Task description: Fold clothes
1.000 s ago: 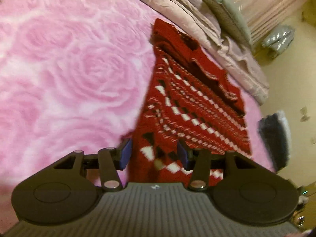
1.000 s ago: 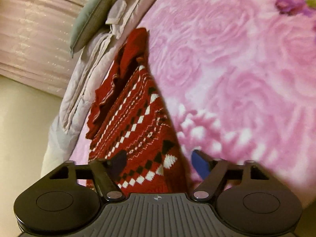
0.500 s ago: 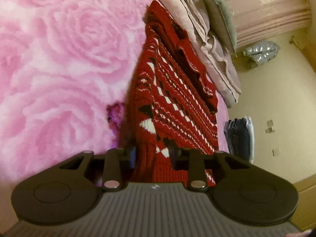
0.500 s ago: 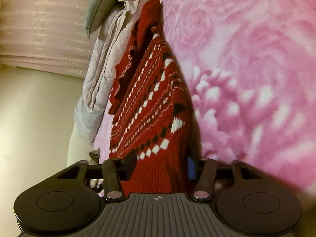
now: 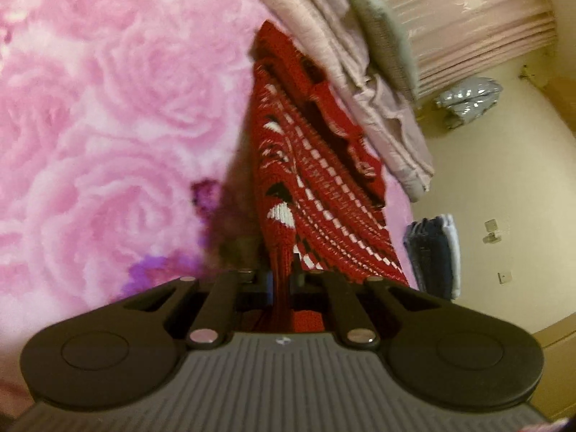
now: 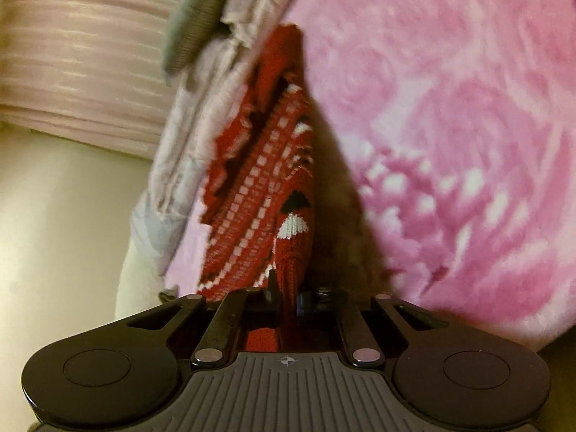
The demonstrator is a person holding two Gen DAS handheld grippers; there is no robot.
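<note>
A red knitted sweater with white and black diamond bands lies on a pink rose-patterned bed cover. My left gripper is shut on the sweater's near hem, and the knit rises in a pinched ridge from between its jaws. In the right wrist view the same sweater stretches away from my right gripper, which is shut on another part of the near hem. The fabric is lifted off the cover at both grips, with a dark shadow beside it.
A rumpled pale pink duvet and a grey-green pillow lie beyond the sweater at the bed's far edge. A stack of folded blue clothes stands past the bed's right edge. Pleated curtains and a cream floor lie beyond.
Both grippers went from wide open around the sweater's hem to shut on it. The hem has been pinched up into a ridge and lifted off the bed cover.
</note>
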